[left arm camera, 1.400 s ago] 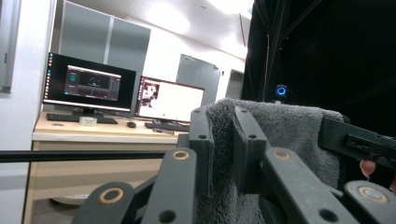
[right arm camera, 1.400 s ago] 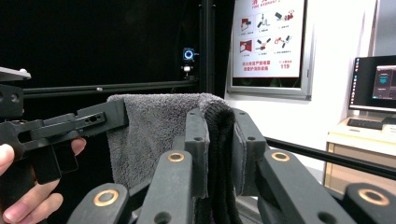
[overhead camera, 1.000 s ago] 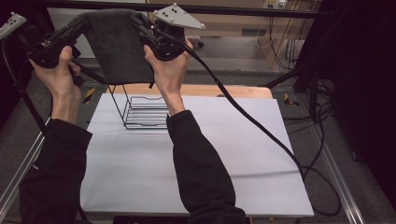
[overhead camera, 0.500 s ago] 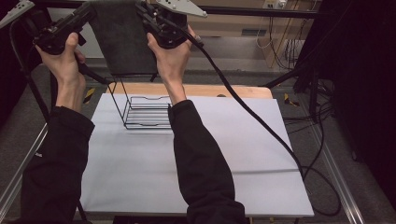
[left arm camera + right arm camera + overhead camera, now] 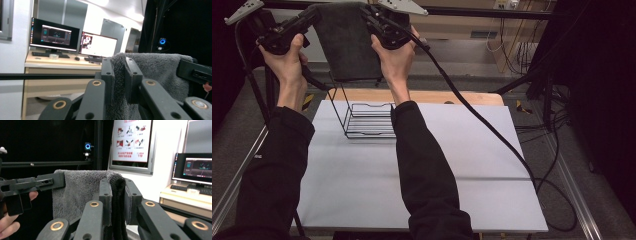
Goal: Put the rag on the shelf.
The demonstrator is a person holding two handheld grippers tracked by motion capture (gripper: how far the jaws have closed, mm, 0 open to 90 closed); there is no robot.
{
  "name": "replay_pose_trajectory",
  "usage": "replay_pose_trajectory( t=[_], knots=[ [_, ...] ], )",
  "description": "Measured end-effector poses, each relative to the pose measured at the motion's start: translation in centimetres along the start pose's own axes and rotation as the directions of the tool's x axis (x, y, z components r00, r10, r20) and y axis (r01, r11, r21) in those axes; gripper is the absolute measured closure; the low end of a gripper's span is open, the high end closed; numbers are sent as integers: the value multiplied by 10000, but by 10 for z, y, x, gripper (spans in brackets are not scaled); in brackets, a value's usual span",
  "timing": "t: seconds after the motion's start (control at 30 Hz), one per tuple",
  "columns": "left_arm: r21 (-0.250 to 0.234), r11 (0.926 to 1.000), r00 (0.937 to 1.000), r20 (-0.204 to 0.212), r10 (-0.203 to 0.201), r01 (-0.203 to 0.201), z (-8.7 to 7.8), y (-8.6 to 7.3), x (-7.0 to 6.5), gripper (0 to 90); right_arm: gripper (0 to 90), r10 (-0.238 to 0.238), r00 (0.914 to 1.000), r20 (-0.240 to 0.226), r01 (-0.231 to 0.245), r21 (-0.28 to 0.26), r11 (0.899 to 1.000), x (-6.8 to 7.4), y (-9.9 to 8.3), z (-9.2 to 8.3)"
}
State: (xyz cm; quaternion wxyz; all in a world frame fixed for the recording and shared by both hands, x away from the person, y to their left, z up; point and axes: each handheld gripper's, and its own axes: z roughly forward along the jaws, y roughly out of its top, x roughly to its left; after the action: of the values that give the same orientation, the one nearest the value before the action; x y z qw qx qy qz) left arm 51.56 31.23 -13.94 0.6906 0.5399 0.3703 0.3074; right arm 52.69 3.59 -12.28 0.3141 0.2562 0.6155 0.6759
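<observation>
We have lifted the towel (image 5: 348,45) higher above the rack (image 5: 364,120), both grippers, left (image 5: 119,77) and right (image 5: 117,200), clamped on its top corners, so it hangs clear for draping.

"119" on the wall poster (image 5: 131,140)
</observation>
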Motion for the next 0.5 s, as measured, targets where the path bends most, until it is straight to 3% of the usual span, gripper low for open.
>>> replay_pose_trajectory(
  t=[0.1, 0.23, 0.5],
  knots=[
    [83, 10000, 10000, 70, -28, 28, -1, -5, 4, 797, 797, -17, 10000, -44, 18, 148, 9999, 0, -6, 2],
    [371, 9988, 9995, 47, 304, -306, -1, -9, 3, 797, 796, 122, 9999, 12, -123, 325, 9994, -2, -14, 2],
    [583, 9977, 9991, 268, 341, -356, -9, -24, 3, 797, 797, 113, 9999, -41, -110, 650, 9978, -2, -26, -5]
  ],
)
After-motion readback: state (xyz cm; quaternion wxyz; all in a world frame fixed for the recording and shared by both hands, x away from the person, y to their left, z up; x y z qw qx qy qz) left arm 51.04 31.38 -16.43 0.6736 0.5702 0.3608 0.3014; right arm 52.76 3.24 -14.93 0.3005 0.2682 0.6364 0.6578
